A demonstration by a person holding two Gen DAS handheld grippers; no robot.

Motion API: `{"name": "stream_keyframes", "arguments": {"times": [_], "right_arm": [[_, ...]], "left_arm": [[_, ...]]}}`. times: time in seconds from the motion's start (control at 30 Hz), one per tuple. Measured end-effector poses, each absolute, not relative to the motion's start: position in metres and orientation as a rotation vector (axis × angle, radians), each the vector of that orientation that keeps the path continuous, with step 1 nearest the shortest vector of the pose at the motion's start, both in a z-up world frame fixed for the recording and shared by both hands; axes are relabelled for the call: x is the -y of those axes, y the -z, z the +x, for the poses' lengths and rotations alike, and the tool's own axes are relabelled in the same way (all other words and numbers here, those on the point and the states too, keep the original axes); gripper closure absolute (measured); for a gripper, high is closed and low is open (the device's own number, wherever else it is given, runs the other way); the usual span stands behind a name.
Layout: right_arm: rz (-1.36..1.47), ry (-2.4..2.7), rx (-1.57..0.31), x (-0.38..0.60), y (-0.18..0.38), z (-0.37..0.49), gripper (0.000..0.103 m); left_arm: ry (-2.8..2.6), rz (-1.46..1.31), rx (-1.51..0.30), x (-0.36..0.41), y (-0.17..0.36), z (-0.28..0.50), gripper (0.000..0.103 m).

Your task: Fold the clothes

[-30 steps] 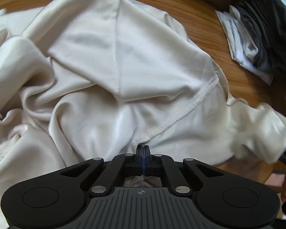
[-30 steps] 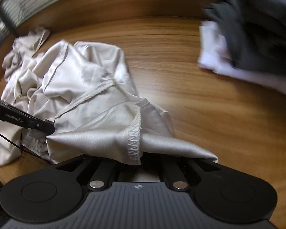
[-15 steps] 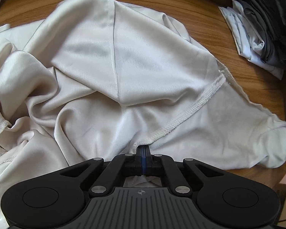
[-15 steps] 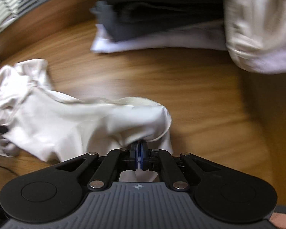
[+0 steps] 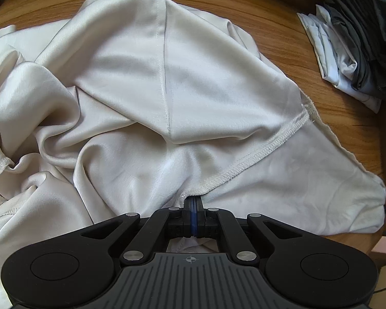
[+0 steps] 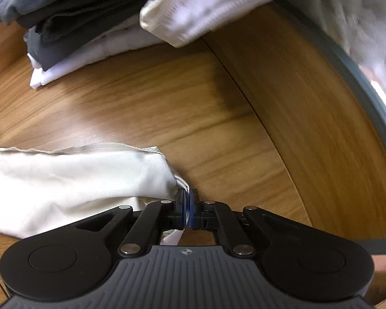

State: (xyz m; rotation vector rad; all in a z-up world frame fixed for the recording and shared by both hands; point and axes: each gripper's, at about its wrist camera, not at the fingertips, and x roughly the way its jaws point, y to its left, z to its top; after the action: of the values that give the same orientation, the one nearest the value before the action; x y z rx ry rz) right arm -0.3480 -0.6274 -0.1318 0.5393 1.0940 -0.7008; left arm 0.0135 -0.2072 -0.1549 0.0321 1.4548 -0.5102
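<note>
A cream satin garment [image 5: 182,85] lies crumpled on the wooden table [image 5: 283,20], inside out with its overlocked seam showing. My left gripper [image 5: 193,200] is shut on the cloth where that seam meets the near edge. In the right wrist view one end of the same cream garment [image 6: 72,177] is stretched flat towards the left. My right gripper [image 6: 187,197] is shut on its corner, low over the wood near the table's right edge.
A stack of folded dark grey and white clothes [image 5: 357,41] sits at the far right of the table; in the right wrist view the stack [image 6: 72,23] lies ahead, with another cream piece [image 6: 205,5] beside it. The table's rounded edge [image 6: 308,118] runs close on the right.
My right gripper has pulled its end of the garment out to the right, stretching the bunched sleeve flat. The left gripper has held still on the seam.
</note>
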Motion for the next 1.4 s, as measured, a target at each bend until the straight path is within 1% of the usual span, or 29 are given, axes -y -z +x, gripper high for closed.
{"name": "stream_keyframes", "arguments": {"times": [0.1,0.17,0.43,0.5,0.7,0.77,0.87,1.33,1.37,1.4], "right_arm": [[0.556,0.704,-1.087,0.627,0.137,-0.351,0.098],[0.576,0.707,-1.072,0.630,0.139,-0.353,0.092],[0.630,0.681,-1.023,0.627,0.145,-0.359,0.092],[0.626,0.685,-1.011,0.624,0.145,-0.359,0.089],[0.608,0.690,-1.012,0.623,0.144,-0.355,0.088],[0.595,0.685,-1.020,0.622,0.145,-0.354,0.090],[0.580,0.682,-1.028,0.621,0.143,-0.353,0.100],[0.556,0.721,-1.014,0.624,0.143,-0.352,0.100],[0.539,0.739,-1.014,0.624,0.142,-0.352,0.103],[0.521,0.761,-1.016,0.624,0.141,-0.352,0.103]], "left_arm": [[0.516,0.015,-1.457,0.205,0.156,0.014,0.098],[0.536,0.004,-1.444,0.202,0.157,0.014,0.098],[0.615,-0.137,-1.406,0.174,0.165,0.015,0.098],[0.618,-0.166,-1.407,0.172,0.166,0.017,0.098],[0.637,-0.206,-1.390,0.166,0.169,0.017,0.099],[0.637,-0.205,-1.383,0.166,0.169,0.016,0.098],[0.626,-0.200,-1.374,0.166,0.167,0.015,0.098],[0.554,-0.285,-1.351,0.142,0.167,0.024,0.098],[0.548,-0.282,-1.348,0.142,0.166,0.024,0.098],[0.542,-0.281,-1.346,0.142,0.166,0.025,0.098]]}}
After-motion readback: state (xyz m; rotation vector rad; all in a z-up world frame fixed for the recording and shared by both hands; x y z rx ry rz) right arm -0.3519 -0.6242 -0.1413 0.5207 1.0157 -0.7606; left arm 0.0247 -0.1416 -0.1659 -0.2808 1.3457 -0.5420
